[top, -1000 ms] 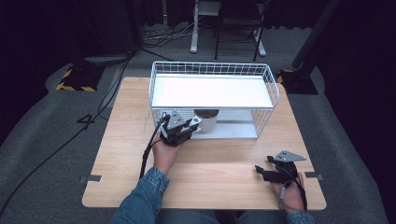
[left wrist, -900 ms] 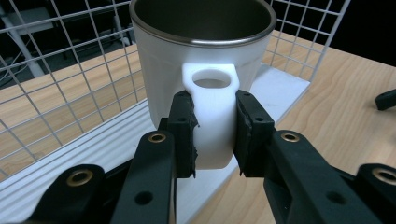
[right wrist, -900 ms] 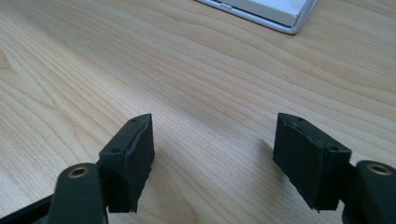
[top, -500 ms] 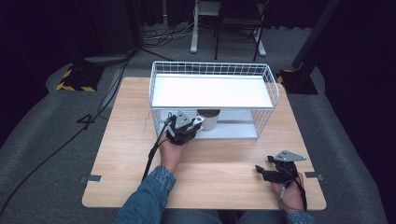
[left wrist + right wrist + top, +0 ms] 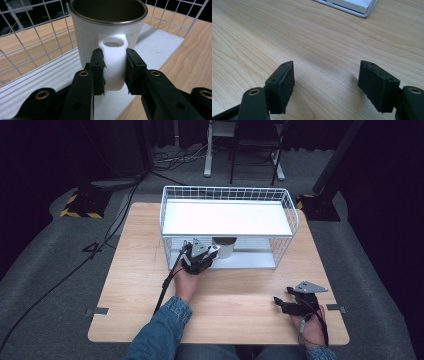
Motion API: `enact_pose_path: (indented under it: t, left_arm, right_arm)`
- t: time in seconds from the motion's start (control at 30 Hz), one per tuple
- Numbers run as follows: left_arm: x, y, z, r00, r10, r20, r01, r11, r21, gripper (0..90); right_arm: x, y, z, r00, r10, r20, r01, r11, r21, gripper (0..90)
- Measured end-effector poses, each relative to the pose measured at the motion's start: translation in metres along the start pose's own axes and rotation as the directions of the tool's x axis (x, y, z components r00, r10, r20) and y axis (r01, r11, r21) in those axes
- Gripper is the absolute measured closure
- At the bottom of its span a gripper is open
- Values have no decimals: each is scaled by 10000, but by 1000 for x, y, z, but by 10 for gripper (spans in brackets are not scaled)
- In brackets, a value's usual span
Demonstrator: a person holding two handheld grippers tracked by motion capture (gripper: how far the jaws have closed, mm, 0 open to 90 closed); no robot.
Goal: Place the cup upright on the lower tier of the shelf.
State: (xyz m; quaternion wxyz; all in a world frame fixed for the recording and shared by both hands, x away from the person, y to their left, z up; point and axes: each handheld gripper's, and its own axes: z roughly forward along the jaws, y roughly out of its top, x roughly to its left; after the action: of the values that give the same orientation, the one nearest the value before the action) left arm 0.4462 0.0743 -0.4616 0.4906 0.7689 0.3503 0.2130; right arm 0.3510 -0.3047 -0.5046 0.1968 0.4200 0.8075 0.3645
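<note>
High view: the mug (image 5: 224,247) stands under the top shelf of the wire rack (image 5: 227,194), so its mouth is hidden and its handle is covered by the left gripper (image 5: 210,253). The person's forearms are cut off by the bottom edge.

Left gripper view: the mug's rim runs off the top edge; its base is hidden behind the fingers (image 5: 98,67), which cover both flanks of the handle (image 5: 113,62).

Right gripper view: the fingers (image 5: 284,82) of the right gripper (image 5: 329,86) are cut off at the bottom edge. A white slab (image 5: 352,5) on the tabletop (image 5: 317,47) is cropped at the top edge.
</note>
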Motion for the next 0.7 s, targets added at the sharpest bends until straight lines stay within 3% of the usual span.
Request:
enact_pose_path:
  t: [0.1, 0.27, 0.33, 0.37, 0.43, 0.5, 0.53, 0.7]
  left_arm:
    - [0, 0, 0, 10000, -75, 0, 75, 10000, 9, 711]
    - [4, -1, 0, 9977, -674, 41, 675, 9977, -69, 649]
    - [8, -2, 1, 9988, -485, 94, 485, 9988, 7, 583]
    - [7, -2, 1, 9978, -647, 103, 647, 9979, 8, 563]
    - [7, -2, 1, 9981, -602, 111, 602, 9982, 46, 517]
    - [7, -2, -1, 9987, -490, 110, 489, 9988, 58, 491]
    - [5, -1, -1, 9973, -722, 148, 722, 9974, -2, 470]
    - [6, -2, -7, 9983, -573, 96, 573, 9984, 35, 435]
  right_arm:
    - [0, 0, 0, 10000, 3, -5, -3, 10000, 2, 294]
    - [0, 0, 0, 10000, 4, -7, -4, 10000, 2, 294]
    - [0, 0, 0, 10000, 9, -4, -9, 10000, 3, 294]
    - [0, 0, 0, 10000, 12, -5, -12, 10000, 2, 294]
    - [0, 0, 0, 10000, 9, -6, -9, 10000, 3, 294]
    - [0, 0, 0, 10000, 8, -5, -8, 10000, 3, 294]
    - [0, 0, 0, 10000, 6, -5, -6, 10000, 2, 294]
    - [0, 0, 0, 10000, 6, -3, -6, 10000, 2, 294]
